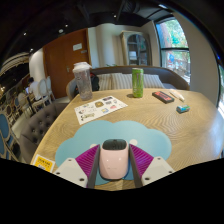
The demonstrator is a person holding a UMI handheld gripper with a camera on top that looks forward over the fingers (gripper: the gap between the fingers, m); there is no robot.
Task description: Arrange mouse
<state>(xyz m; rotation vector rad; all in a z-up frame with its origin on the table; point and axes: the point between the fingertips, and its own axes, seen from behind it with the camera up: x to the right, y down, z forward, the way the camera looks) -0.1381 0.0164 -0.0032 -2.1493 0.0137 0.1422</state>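
On a round wooden table (pixel 150 118) in a room with large windows, a light blue mat (pixel 100 134) lies near the table's close rim, with broad bare wood open beyond it toward the middle and far side. A yellow label (pixel 44 161) sits at the rim just left of the mat.

Further back, one printed sheet (pixel 100 107) lies flat left of centre. Behind it stands one clear pitcher (pixel 83 80) with a white lid; what it holds cannot be told. To its right stands one green cylindrical can (pixel 137 82), upright and closed. Right of the can lie one dark flat object (pixel 163 96) and, nearer the far-right rim, one small teal item (pixel 182 108), the two apart from each other. A grey sofa (pixel 150 74) runs behind the table.

One white-and-pink mouse (pixel 113 157) rests at the near edge of the mat, directly between the gripper (pixel 113 166) fingers. Both magenta pads (pixel 86 160) flank it, spread wide, with a gap showing at each side, so the fingers stand apart and the mouse sits on its own support.
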